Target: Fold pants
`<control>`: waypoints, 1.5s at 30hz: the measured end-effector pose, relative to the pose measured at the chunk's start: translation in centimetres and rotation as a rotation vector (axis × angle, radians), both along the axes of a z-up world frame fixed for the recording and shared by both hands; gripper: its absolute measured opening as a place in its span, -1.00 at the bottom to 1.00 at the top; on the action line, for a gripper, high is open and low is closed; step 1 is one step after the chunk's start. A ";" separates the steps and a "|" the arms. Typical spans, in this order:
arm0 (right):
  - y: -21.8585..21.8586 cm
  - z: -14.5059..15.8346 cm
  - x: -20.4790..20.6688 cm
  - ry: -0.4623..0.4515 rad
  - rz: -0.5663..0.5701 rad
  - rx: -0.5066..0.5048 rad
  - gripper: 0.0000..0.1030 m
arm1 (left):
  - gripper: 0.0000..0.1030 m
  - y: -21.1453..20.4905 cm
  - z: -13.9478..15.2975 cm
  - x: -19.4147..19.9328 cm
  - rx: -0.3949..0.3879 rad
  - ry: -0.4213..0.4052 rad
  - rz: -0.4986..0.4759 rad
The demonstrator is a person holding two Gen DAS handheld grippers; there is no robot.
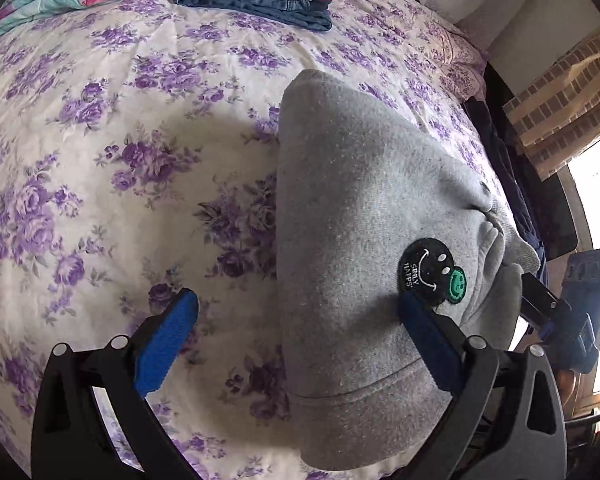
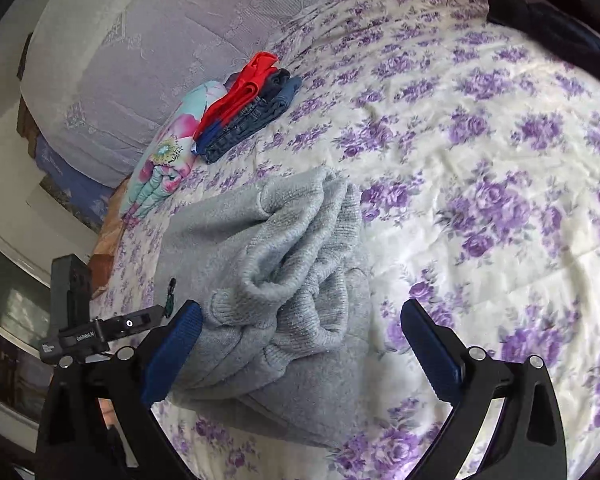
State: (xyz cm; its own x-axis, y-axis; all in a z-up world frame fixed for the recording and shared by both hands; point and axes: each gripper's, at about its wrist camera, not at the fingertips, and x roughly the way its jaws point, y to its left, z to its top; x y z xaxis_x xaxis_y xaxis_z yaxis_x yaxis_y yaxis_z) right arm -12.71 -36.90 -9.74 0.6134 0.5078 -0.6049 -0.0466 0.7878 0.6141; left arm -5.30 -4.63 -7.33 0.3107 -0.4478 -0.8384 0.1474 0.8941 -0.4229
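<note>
Grey pants (image 1: pixel 360 240) lie folded on the floral bed (image 1: pixel 100 160), w/ smiley patch up. We've got the left gripper (image 1: pixel 298 336) jaws wide open, straddling the pants' left edge near the waistband. Right gripper (image 2: pixel 302 344) jaws also open, over the bunched cuffs. Lots of bare bedspread to the right. Folded clothes stack (image 2: pixel 248 112) sits far off.

Grey sweatpants (image 2: pixel 276 280) lie folded on a bedspread (image 2: pixel 480 152) printed with purple roses, their ribbed cuffs (image 2: pixel 300 232) bunched on top. The right gripper (image 2: pixel 302 344) hangs over them with its jaws spread wide, the left blue pad (image 2: pixel 172 352) against the fabric's edge. Farther back, a stack of folded clothes (image 2: pixel 248 108) rests beside a floral quilt (image 2: pixel 168 160). The left gripper (image 2: pixel 100 328) shows at the left edge.
</note>
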 end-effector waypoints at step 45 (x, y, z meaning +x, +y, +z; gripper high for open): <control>18.1 10.2 20.0 -0.280 0.202 -0.066 -0.04 | -0.05 10.2 10.4 14.9 0.040 -0.319 0.019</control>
